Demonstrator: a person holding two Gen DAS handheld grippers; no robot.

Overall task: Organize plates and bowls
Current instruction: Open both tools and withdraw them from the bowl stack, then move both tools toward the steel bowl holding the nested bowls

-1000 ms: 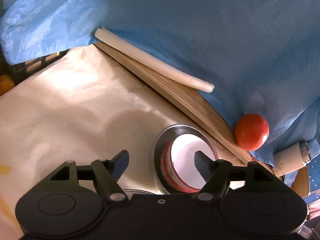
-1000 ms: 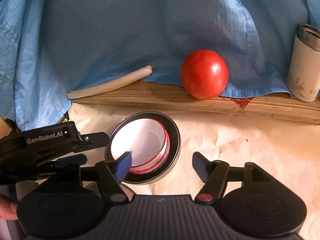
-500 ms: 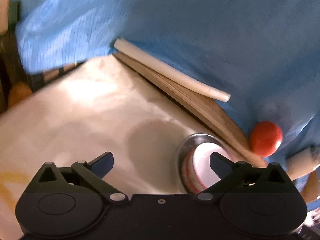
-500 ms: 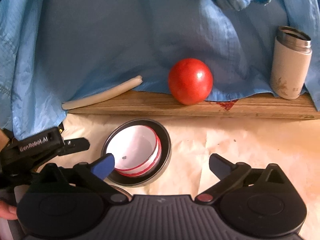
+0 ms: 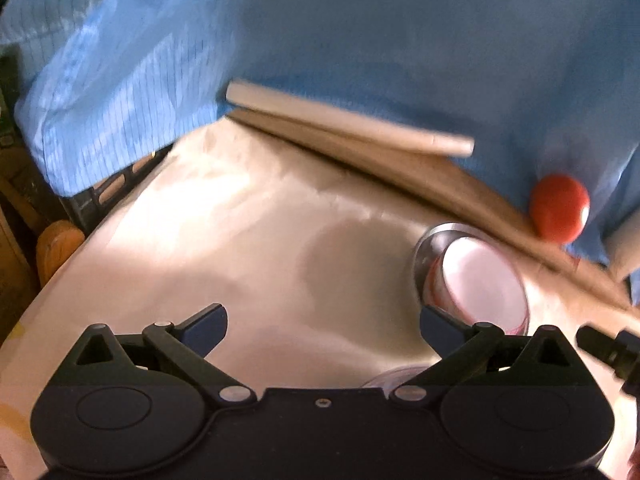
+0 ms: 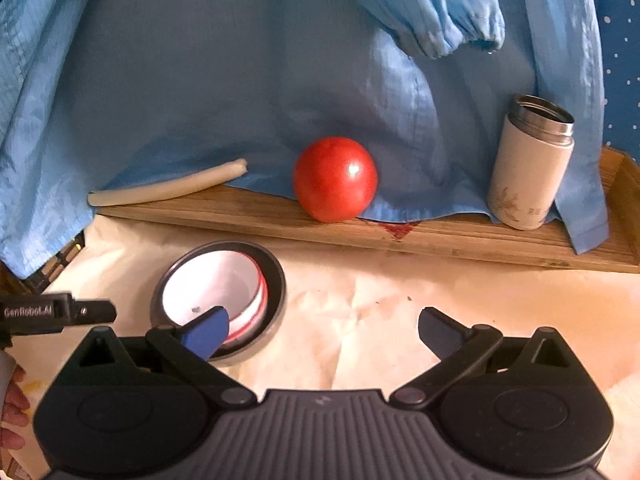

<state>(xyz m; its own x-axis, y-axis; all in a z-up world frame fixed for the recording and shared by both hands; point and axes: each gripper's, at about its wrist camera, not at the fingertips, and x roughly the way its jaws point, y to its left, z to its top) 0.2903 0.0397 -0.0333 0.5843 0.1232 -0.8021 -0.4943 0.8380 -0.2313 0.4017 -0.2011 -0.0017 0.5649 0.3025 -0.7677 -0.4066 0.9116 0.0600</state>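
Note:
A white bowl with a red rim [image 6: 214, 286] sits inside a larger steel bowl [image 6: 276, 280] on the cream-covered table. In the left wrist view the white bowl [image 5: 482, 280] and steel bowl [image 5: 430, 240] lie to the right, blurred. My left gripper [image 5: 323, 326] is open and empty, to the left of the bowls. My right gripper [image 6: 323, 330] is open and empty, pulled back just right of the bowls; its left fingertip [image 6: 208, 334] overlaps them in view. The left gripper's body [image 6: 48, 314] shows at the left edge.
A wooden ledge [image 6: 400, 236] runs along the back under blue cloth [image 6: 200, 80]. On it rest a red tomato [image 6: 335, 179], a white stick [image 6: 168, 190] and a white steel-rimmed flask [image 6: 530, 164]. A dark crate [image 5: 116, 190] stands at the table's left edge.
Both grippers opened wider and drew back from the nested bowls. The left gripper swung left, so the bowls slid to the right of its view.

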